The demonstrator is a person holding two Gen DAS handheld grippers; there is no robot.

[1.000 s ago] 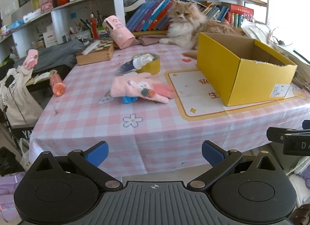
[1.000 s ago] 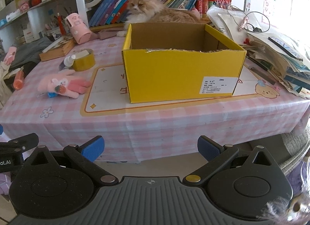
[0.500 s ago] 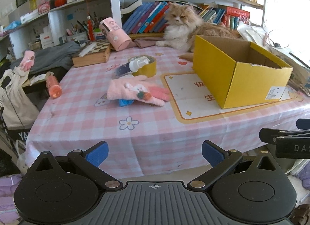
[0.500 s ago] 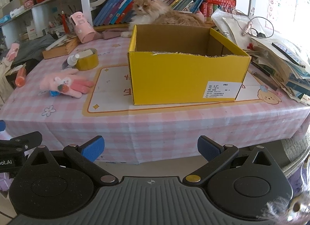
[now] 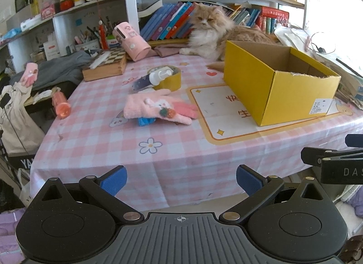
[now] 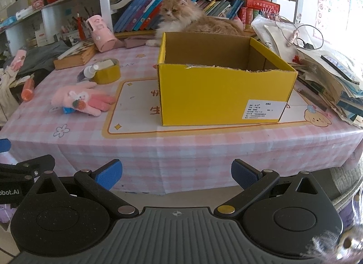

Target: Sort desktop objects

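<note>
A yellow cardboard box (image 5: 295, 96) (image 6: 217, 96) stands open on the pink checked tablecloth (image 5: 113, 146) (image 6: 204, 143). Left of it lies a pink glove (image 5: 158, 107) (image 6: 81, 100) over a small blue object (image 5: 145, 121). Behind the glove sits a yellow tape roll (image 5: 169, 81) (image 6: 107, 73) with a small spray bottle (image 5: 149, 80) (image 6: 89, 72) leaning on it. An orange tube (image 5: 60, 105) (image 6: 27, 90) lies near the left table edge. My left gripper (image 5: 180, 178) and right gripper (image 6: 177, 173) both hang open in front of the table, below its front edge, holding nothing.
A fluffy orange cat (image 5: 215, 34) (image 6: 192, 21) lies behind the box, against leaning books (image 5: 168, 23). A wooden chessboard box (image 5: 106, 64) and a tipped pink holder (image 5: 131, 41) sit at the back left. Stacked papers and books (image 6: 329, 75) crowd the right edge.
Both grippers have drawn back and risen a little, so the table looks slightly farther away. Nothing on the table has moved, and both grippers stay open.
</note>
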